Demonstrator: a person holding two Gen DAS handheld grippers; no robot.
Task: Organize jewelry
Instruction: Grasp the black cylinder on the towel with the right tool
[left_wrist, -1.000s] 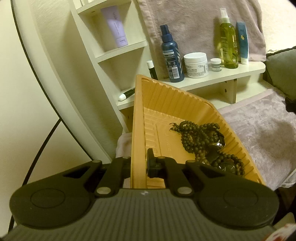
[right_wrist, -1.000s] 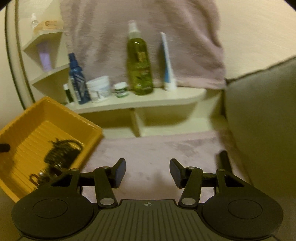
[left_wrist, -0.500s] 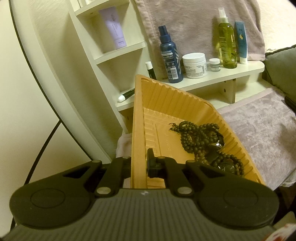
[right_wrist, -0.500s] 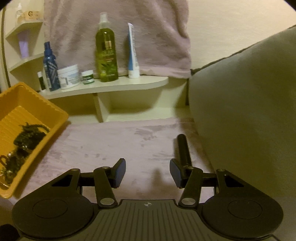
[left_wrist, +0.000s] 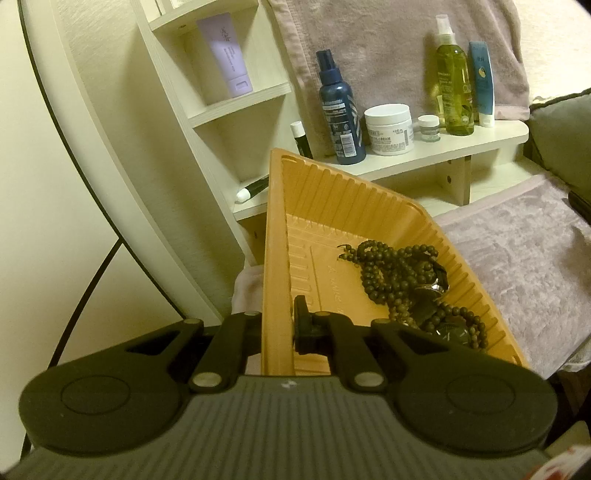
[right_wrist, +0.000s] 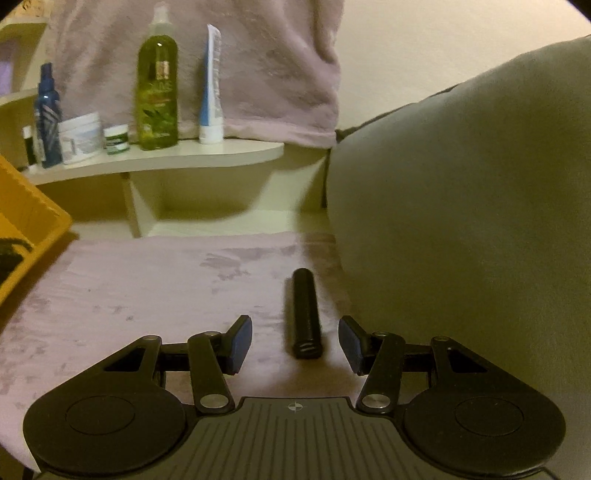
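Note:
My left gripper (left_wrist: 277, 325) is shut on the near left wall of a yellow ribbed tray (left_wrist: 277, 236) and holds it tilted. Dark beaded bracelets and necklaces (left_wrist: 399, 280) lie heaped against the tray's right wall. The tray's corner also shows at the left edge of the right wrist view (right_wrist: 33, 229). My right gripper (right_wrist: 295, 343) is open and empty, low over the mauve cloth. A black cylinder (right_wrist: 306, 312) lies on the cloth, its near end between the fingertips.
A cream shelf (left_wrist: 480, 144) holds a blue spray bottle (left_wrist: 340, 110), a white cream jar (left_wrist: 388, 129), a small jar (left_wrist: 429, 128), a green bottle (right_wrist: 158, 85) and a blue tube (right_wrist: 211, 85). A towel (right_wrist: 277, 66) hangs behind. A grey cushion (right_wrist: 480, 184) stands on the right.
My right gripper has swung right and come closer to the black cylinder, which now lies between its fingertips. The tray has slid to the left edge of its view. The left gripper holds steady.

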